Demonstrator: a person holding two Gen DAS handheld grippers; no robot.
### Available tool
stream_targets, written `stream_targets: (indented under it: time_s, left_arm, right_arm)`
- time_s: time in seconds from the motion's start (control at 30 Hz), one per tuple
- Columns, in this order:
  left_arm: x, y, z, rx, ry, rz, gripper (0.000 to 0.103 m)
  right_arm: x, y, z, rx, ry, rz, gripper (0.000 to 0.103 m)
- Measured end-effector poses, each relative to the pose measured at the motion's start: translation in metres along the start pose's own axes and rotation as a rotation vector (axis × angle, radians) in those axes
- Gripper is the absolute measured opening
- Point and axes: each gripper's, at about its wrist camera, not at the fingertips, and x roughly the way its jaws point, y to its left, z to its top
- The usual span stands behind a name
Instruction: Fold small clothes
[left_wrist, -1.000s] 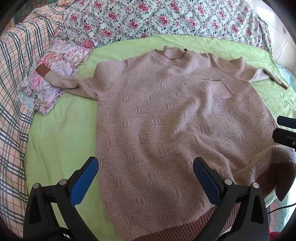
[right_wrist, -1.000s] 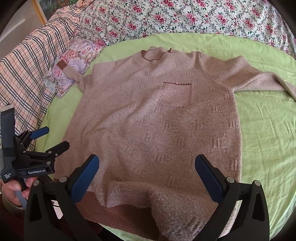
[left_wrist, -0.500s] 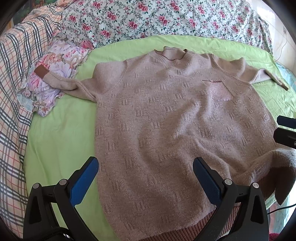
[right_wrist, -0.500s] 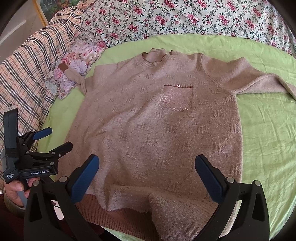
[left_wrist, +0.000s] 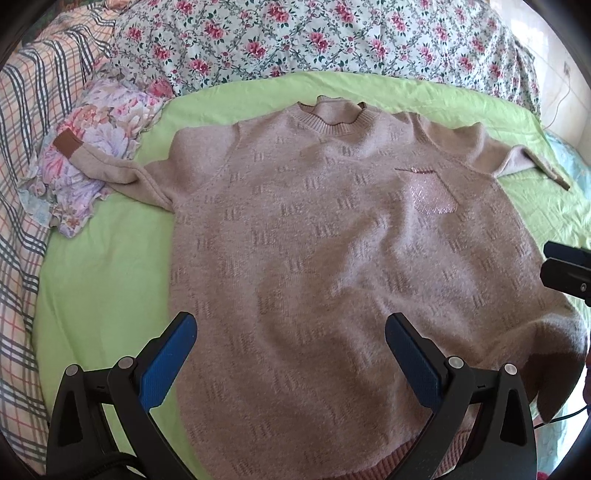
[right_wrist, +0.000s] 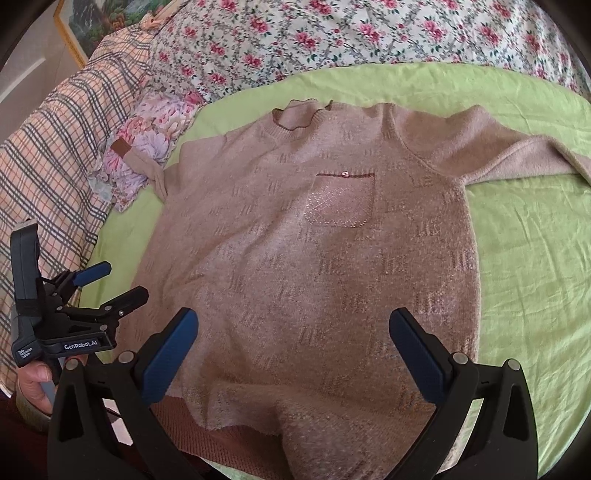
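A beige knit sweater (left_wrist: 325, 236) with a chest pocket (right_wrist: 340, 199) lies face up and spread on a green sheet (left_wrist: 107, 288), also in the right wrist view (right_wrist: 314, 258). Its hem is turned up near the front edge (right_wrist: 251, 406). The left sleeve with a brown cuff (left_wrist: 66, 144) rests on a floral cloth; the right sleeve (right_wrist: 517, 158) stretches right. My left gripper (left_wrist: 291, 350) is open and empty above the lower hem; it also shows in the right wrist view (right_wrist: 107, 284). My right gripper (right_wrist: 295, 347) is open and empty above the hem.
A folded floral cloth (left_wrist: 92, 155) lies at the sheet's left edge. A plaid blanket (left_wrist: 18, 184) runs along the left. A rose-patterned quilt (left_wrist: 295, 40) lies behind the sweater. A framed picture (right_wrist: 77, 26) stands at the far left.
Both grippers have drifted slightly; the sweater sits a little lower and nearer in the views. Both stay open and empty.
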Motion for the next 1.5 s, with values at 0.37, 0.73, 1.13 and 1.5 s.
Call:
stream_targets:
  time_s: [0.37,0.73,1.13,1.5]
  left_arm:
    - [0.029,0.016,0.036,-0.046,0.013,0.038,0.102]
    - [0.058,0.005,0.056,-0.045,0.036,0.014,0.102]
    - [0.087,-0.012,0.068,-0.020,0.080,-0.001,0.102]
    - [0.080,-0.003,0.070,-0.051,0.040,-0.058,0.102]
  right_arm:
    - [-0.048,-0.133,0.018,0.317,-0.157,-0.082,0.096]
    - [-0.091,-0.336,0.028,0.744,-0.292,-0.252,0.064]
    - [-0.058,-0.433,0.054,0.911,-0.391,-0.286,0.019]
    - [-0.039,-0.282,0.144,0.338,-0.330,-0.199,0.007]
